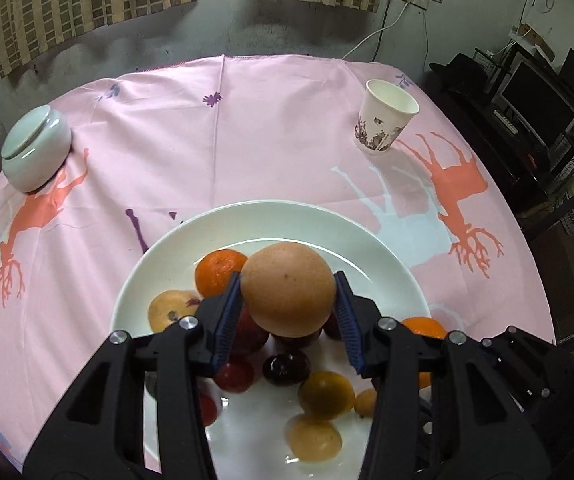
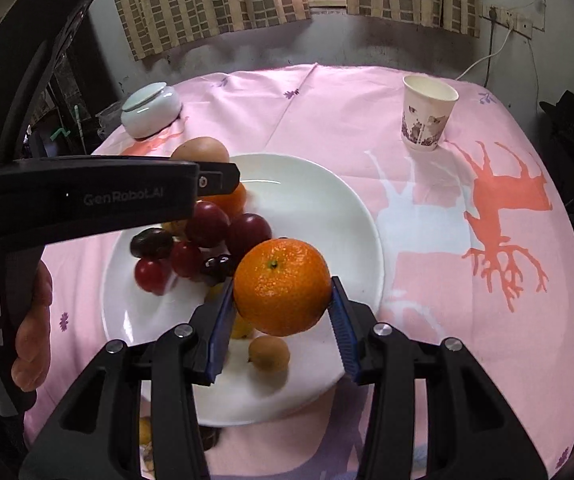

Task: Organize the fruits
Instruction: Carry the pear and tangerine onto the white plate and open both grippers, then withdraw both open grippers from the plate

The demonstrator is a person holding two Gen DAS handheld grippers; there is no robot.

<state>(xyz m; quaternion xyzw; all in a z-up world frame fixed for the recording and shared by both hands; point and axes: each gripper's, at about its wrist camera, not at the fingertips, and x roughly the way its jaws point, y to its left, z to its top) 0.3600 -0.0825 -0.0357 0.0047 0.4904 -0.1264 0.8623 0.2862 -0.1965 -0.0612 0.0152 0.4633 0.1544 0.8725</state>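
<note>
Left-wrist view first: left tongs [image 1: 288,289] clamp a tan round fruit [image 1: 288,290] above the white plate [image 1: 387,252] heaped with fruit, paper cup [image 1: 385,122] standing empty on the desk. Right-wrist view: "GenRobot.AI" lettering [image 2: 123,199] shows, right tongs [image 2: 283,294] pinching an orange [image 2: 282,286] over that plate.

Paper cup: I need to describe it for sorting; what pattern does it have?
The paper cup is white with a dark purplish floral print around its lower half, clearest in the right wrist view.
</note>
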